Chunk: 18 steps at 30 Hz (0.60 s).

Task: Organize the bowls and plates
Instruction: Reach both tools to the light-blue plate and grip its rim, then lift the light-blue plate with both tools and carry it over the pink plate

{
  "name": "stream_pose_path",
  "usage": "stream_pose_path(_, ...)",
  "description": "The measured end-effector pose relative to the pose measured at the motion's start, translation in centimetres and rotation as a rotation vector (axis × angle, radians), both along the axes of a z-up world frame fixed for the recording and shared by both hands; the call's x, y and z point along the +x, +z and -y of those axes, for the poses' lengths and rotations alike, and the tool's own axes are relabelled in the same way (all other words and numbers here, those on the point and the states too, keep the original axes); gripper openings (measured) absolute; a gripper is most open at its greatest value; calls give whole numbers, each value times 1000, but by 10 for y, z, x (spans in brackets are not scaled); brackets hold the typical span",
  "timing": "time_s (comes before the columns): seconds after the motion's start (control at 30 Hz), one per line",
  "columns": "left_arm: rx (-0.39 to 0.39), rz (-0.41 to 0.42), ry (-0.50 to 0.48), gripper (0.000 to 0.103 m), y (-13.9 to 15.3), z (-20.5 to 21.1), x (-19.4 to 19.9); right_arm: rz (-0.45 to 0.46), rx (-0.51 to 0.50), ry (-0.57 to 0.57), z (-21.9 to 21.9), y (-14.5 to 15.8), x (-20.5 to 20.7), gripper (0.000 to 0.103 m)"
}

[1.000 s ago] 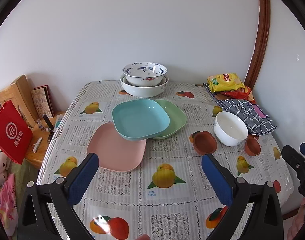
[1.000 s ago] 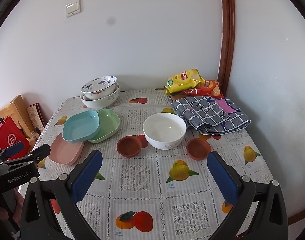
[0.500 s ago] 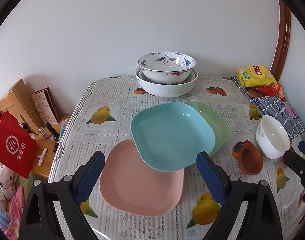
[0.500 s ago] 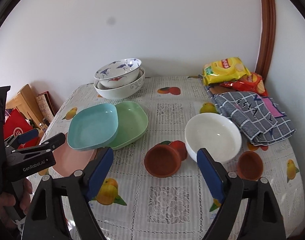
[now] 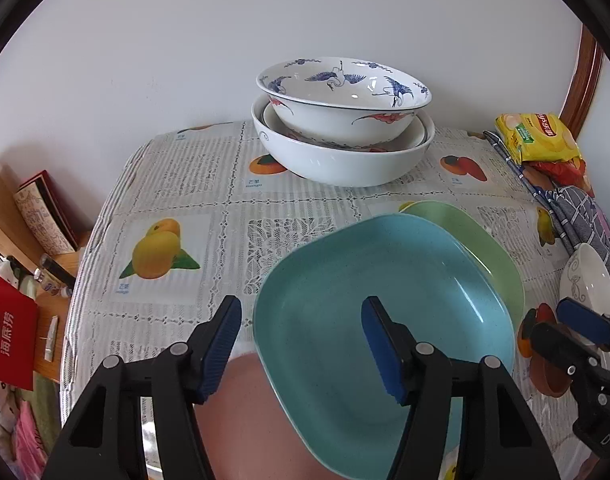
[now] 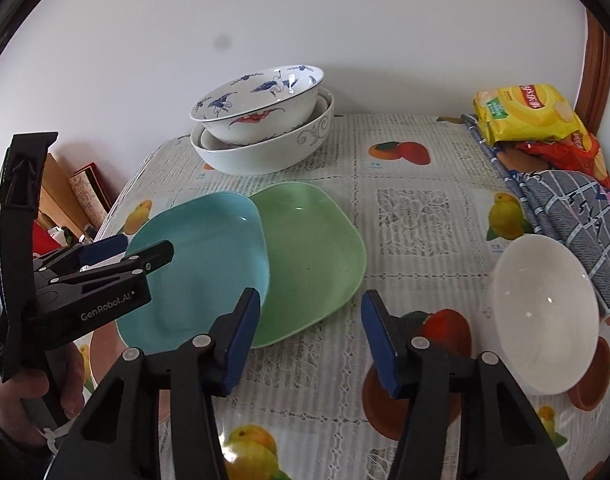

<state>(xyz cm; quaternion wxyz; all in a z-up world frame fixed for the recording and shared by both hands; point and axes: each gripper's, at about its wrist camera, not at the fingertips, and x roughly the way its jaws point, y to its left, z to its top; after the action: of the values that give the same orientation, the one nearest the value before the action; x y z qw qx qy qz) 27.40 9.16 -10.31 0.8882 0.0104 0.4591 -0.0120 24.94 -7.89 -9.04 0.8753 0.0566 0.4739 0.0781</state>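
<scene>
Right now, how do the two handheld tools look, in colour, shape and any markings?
Both are black plastic clamp-like tools with two angled fingers, blue rectangular pads and silver round pivot bolts. The left tool shows white lettering "GenRobot.AI" on its side in the right wrist view. The right tool has the same build. No cables or sleeves are visible.

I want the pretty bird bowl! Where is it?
The blue-crane bowl sits nested in a bigger white bowl at the far edge of the table, by the wall, beyond the blue plate and green plate.
</scene>
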Motion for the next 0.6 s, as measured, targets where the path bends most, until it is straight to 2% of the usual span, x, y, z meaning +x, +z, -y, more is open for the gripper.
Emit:
stream_pose_path(0.17, -28, 2, -16, 56, -9, -4, 12, -31, 18, 37, -18, -15, 13, 45)
stream_pose_path(0.23, -39, -7, -19, 46, -13, -5, 16, -42, 3, 48, -25, -20, 17, 43)
stream_pose_path(0.4, -90, -7, -21, 37, -17, -11, 21, -67, -8, 64, -31, -28, 25, 34)
stream_pose_path(0.47, -91, -3, -19, 31, -15, -13, 21, -73, -13, 69, -32, -30, 27, 25)
stream_pose_path(0.53, -95, 0, -23, 24, -14, -14, 20, -77, -12, 74, -33, -31, 29, 19)
stream_pose_path(0.6, -113, -1, -19, 22, -14, -18, 19, -74, -19, 79, -34, -32, 30, 15)
